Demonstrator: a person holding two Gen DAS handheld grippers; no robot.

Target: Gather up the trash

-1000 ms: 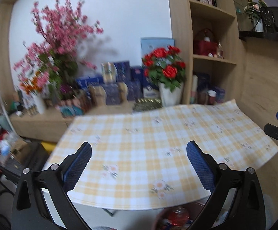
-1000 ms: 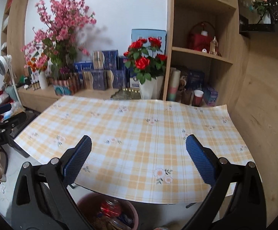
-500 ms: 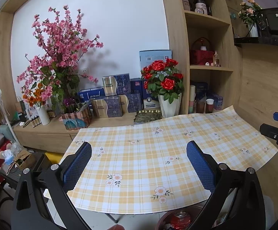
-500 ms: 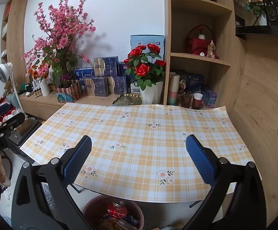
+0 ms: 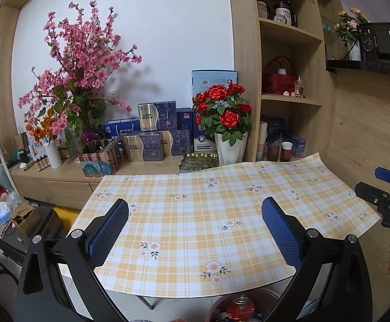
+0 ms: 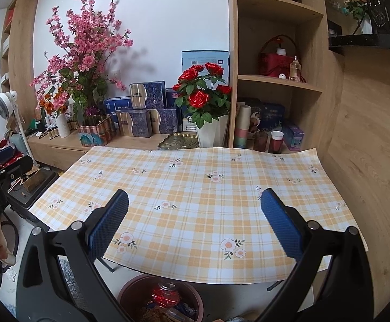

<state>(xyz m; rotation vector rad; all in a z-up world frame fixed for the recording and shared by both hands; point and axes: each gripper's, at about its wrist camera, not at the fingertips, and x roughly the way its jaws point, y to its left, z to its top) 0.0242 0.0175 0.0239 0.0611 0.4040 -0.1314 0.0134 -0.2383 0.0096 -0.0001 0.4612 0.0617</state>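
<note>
A brown round bin (image 6: 130,292) stands on the floor under the near edge of the table; a crushed red can (image 6: 166,293) and wrappers lie in it. The same bin (image 5: 221,303) and red can (image 5: 239,306) show at the bottom of the left wrist view. My left gripper (image 5: 195,224) hangs open above the table's near edge with nothing between its blue pads. My right gripper (image 6: 195,221) is open and empty too, above the bin. Each gripper shows at the edge of the other's view: right gripper (image 5: 383,187), left gripper (image 6: 4,169).
The table carries a yellow plaid cloth (image 6: 195,187) with small flowers. Behind it, a wooden sideboard (image 5: 60,177) holds a pink blossom plant (image 5: 79,80), blue boxes (image 5: 152,128), a red rose pot (image 5: 226,123) and a gold tray (image 5: 199,161). Shelves (image 6: 275,80) rise on the right.
Both grippers have drawn back and tilted up from the table, so more of the wall and shelves shows. Both stay open and empty.
</note>
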